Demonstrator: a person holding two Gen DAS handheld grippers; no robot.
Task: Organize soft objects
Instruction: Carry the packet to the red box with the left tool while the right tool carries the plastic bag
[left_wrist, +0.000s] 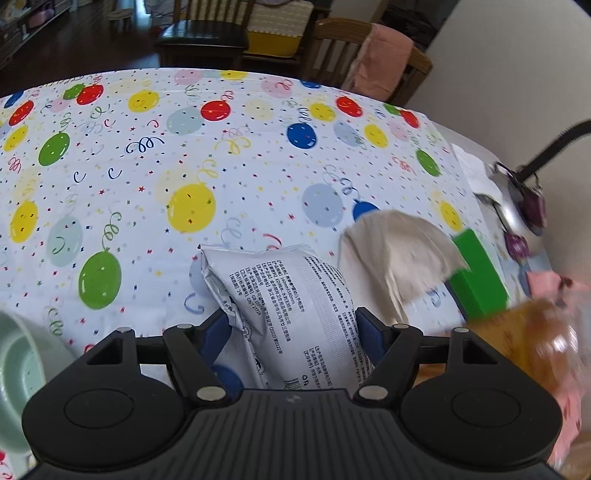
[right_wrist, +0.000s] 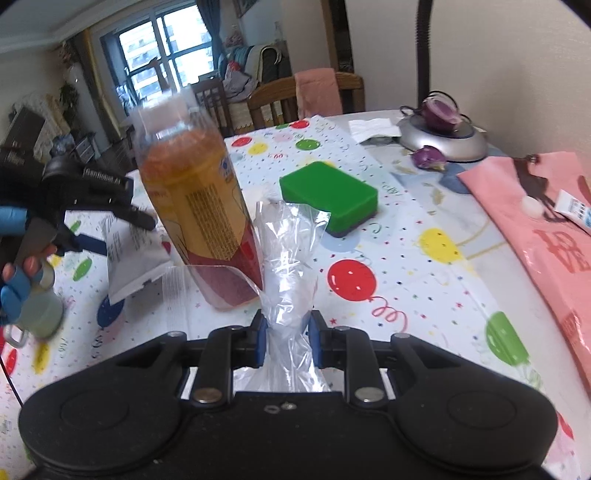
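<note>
Two tongs clenched — left tongs (left_wrist: 293, 328) on printed white pack (left_wrist: 291, 295), right tongs (right_wrist: 287, 341) on clear bag (right_wrist: 286, 266).

**A:** What carries everything?

**B:** A round table (left_wrist: 258, 155) under a white cloth printed with coloured balloons and confetti.

**A:** And lying on it?

**B:** In the right wrist view, a green sponge block (right_wrist: 328, 195) sits near the centre, toward twelve o'clock. At one o'clock, a silver lamp base (right_wrist: 443, 136) with a purple onion half (right_wrist: 441, 110) on top; a second purple piece (right_wrist: 428, 157) lies just beside the base, a white folded paper (right_wrist: 373, 127) to its eleven o'clock. A pink bag (right_wrist: 535, 229) covers the edge at three o'clock.

**A:** Anything on the other side?

**B:** In the left wrist view, a pale green bowl (left_wrist: 18, 369) at eight o'clock.
</note>
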